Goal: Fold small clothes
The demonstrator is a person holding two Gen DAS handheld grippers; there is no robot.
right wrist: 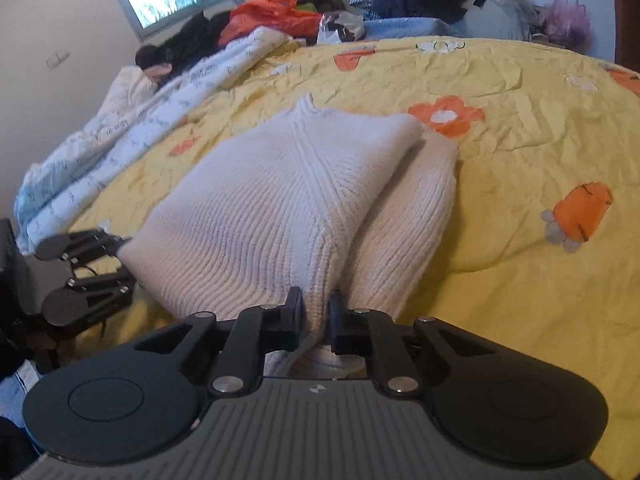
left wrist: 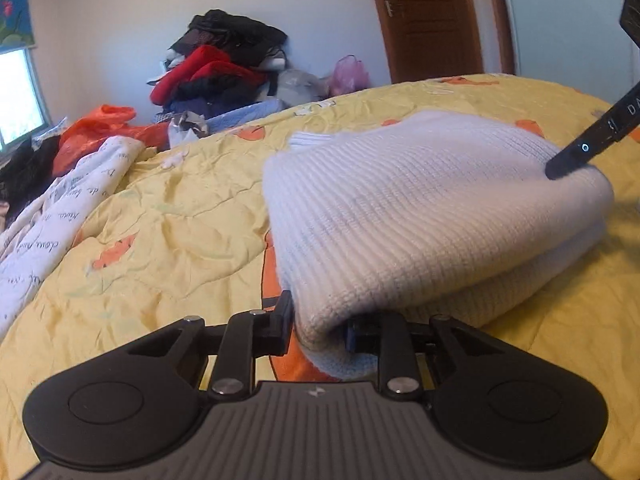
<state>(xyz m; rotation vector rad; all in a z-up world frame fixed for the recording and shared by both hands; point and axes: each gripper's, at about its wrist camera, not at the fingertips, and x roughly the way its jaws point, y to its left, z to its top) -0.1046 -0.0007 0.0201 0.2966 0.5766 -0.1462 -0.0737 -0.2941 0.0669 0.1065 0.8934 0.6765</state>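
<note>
Both tongs pinch the folded white knit sweater: the left gripper clamps one near corner, the right gripper a bunched edge beside it. Beneath them spreads the yellow flowered quilt, bearing the sweater. Beyond the fingers lie a white printed blanket and a clothes pile.

My left gripper has its right finger half buried under the white sweater's fold. My right gripper hides the hem it pinches. The clothes pile is too jumbled to sort out; the door is cut off at the top edge.
</note>
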